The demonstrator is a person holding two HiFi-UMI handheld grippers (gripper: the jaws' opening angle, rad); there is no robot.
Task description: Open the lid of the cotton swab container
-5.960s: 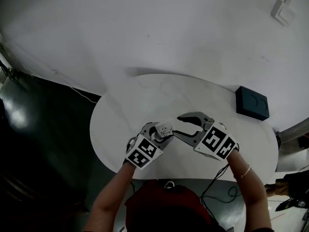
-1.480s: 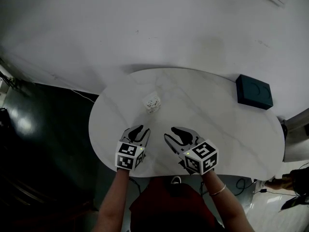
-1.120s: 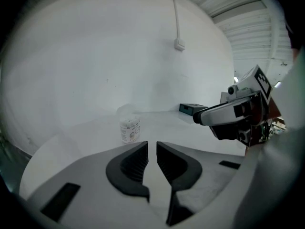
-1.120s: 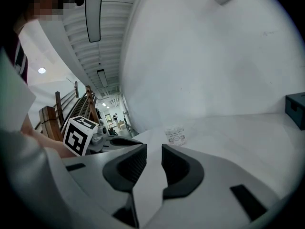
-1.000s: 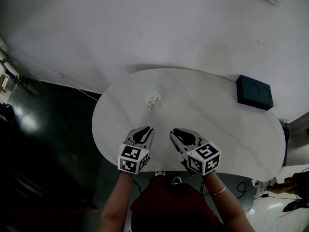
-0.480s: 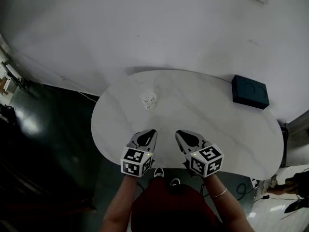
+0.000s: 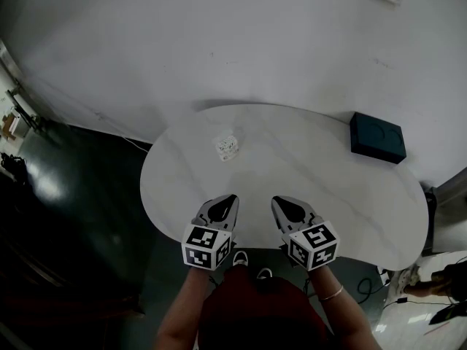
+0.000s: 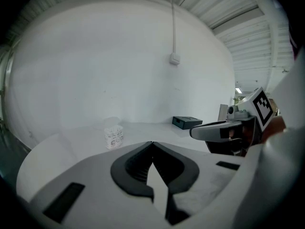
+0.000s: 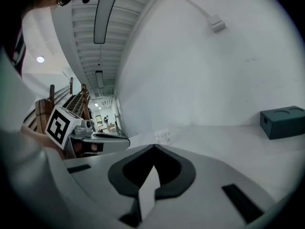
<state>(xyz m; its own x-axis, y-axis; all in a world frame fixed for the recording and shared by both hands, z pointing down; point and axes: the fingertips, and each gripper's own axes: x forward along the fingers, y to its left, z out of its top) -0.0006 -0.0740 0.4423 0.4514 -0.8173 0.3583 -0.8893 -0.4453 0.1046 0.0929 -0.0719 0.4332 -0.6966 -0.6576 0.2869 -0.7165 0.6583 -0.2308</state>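
My left gripper (image 7: 229, 198) and right gripper (image 7: 279, 200) sit side by side over the near edge of the white table (image 7: 314, 173). Both pairs of jaws have just finished closing and are now pressed tip to tip with nothing between them. The cotton swab container (image 7: 227, 147) stands well apart from both, on the far left part of the table. It is upright, its long axis running straight up from the tabletop.

From my head I see mostly its top, a small pale square. My left gripper view shows the container (image 8: 114, 136) side-on, with a printed wall and a hazy clear top, and I cannot tell how the lid sits. That view also catches my right gripper (image 8: 200, 130) off to the side. My right gripper view shows the container (image 9: 163, 137) only small and distant, and the dark box (image 9: 284, 120) much larger
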